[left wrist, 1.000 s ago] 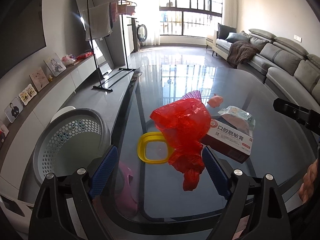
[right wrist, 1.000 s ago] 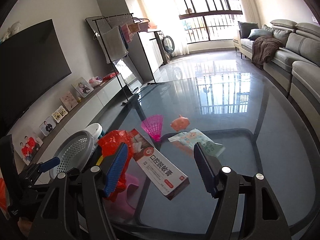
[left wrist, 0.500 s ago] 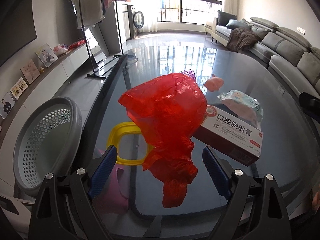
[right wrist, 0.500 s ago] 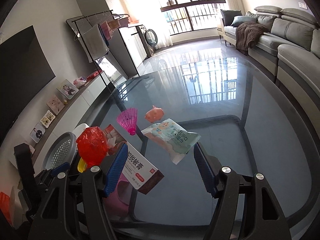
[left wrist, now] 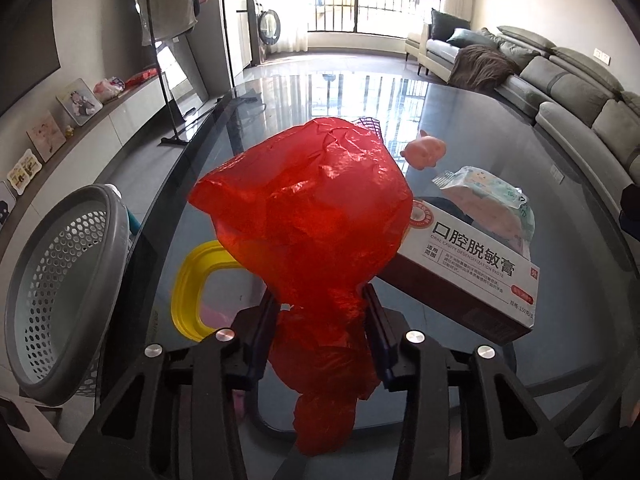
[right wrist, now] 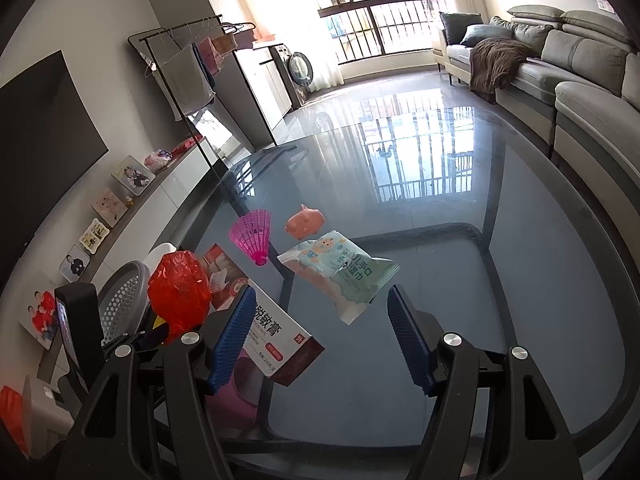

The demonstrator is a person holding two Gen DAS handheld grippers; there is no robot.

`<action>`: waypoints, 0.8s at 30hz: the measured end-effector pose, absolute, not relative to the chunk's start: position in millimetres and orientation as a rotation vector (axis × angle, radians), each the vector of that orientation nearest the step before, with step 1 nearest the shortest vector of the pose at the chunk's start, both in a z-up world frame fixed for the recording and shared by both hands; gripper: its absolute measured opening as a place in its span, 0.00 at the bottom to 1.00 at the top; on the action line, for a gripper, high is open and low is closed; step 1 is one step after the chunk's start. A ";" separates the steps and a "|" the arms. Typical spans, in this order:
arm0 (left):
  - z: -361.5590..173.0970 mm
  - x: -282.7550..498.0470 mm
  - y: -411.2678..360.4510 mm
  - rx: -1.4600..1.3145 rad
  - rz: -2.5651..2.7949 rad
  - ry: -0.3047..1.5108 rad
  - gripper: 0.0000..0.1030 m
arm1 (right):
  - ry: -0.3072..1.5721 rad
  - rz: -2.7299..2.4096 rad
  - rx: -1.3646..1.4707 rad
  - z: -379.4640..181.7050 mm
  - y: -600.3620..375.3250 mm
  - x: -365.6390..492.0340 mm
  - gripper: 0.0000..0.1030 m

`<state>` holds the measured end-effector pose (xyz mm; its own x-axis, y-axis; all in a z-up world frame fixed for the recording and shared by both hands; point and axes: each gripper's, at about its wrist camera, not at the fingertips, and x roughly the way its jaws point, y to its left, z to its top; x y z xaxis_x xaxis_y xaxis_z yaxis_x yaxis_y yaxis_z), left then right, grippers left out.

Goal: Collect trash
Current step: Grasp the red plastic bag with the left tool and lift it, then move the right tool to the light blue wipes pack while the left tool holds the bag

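left gripper [left wrist: 320, 312] closing, pads against crumpled red plastic bag [left wrist: 308, 216] on glass table [left wrist: 500, 144] | right gripper [right wrist: 320, 328] spread, empty | right view only: pink shuttlecock [right wrist: 253, 235] whole, unobscured

A dark glass table [right wrist: 460, 200] with a black frame showing through the top carries the clutter, and its surface mirrors the bright window bars. A crumpled red plastic bag [left wrist: 312, 216] sits near the left edge, partly covering a yellow ring-shaped lid [left wrist: 188, 292] that lies flat on the glass. Just right of the bag lies a white and maroon toothpaste box [left wrist: 468, 272], long side angled across the table. A pale green pack of wet wipes [right wrist: 340, 268] lies beside the box. Farther in lie a pink shuttlecock [right wrist: 254, 236], lying on its side, and a small orange pig toy [right wrist: 306, 222], close together but apart.
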<state>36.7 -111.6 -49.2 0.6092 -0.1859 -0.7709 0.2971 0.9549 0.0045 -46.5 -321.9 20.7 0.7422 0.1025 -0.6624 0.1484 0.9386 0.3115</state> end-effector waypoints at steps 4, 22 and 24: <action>-42.5 32.8 -109.1 0.129 -0.286 0.856 0.31 | 0.758 -0.035 0.344 14.5 -322.7 -40.7 0.64; 7.4 -5.1 -88.1 0.157 -0.269 0.761 0.31 | 0.952 0.084 0.194 -28.3 -315.4 51.9 0.64; 8.5 -6.9 -86.8 0.156 -0.265 0.760 0.31 | 0.974 0.097 0.192 -33.6 -316.6 59.0 0.65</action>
